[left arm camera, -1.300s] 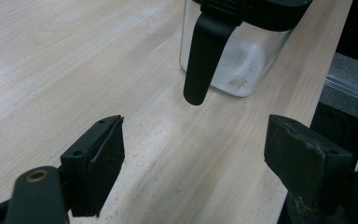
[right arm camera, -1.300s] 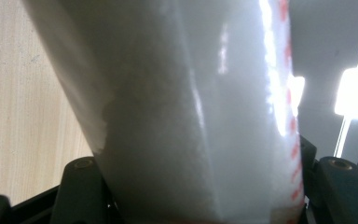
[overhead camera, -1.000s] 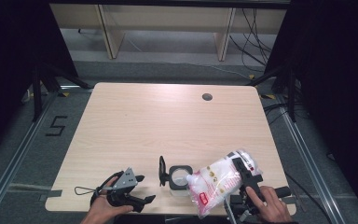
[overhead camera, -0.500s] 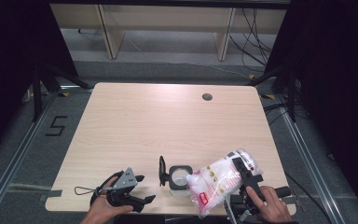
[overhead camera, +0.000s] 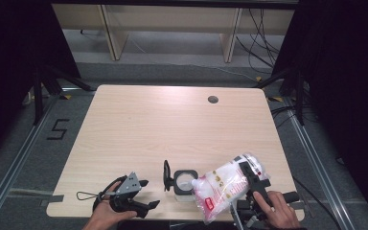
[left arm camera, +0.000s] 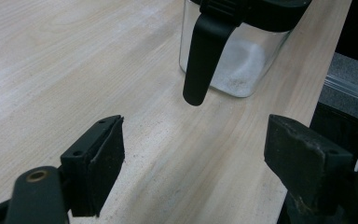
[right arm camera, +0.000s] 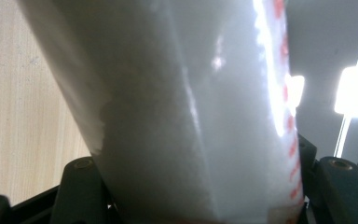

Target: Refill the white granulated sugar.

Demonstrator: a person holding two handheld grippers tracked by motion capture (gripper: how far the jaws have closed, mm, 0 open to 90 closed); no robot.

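Nothing has shifted since a second ago: both my hands hold where they were, and the bag tilts over the jar as before. My right gripper (overhead camera: 249, 184) is clamped around the bag (overhead camera: 223, 184), a clear plastic pouch packed with white grains, red print along one edge and a red label near its lower corner. It leans toward nine o'clock, its mouth just at the jar (overhead camera: 183, 181). That jar is clear glass with a black rim and a black flip lid standing open, a thin white layer at its bottom, near the table (overhead camera: 172, 129) edge at six o'clock. My left gripper (overhead camera: 141, 194) rests at seven o'clock, jaws spread and holding nothing.
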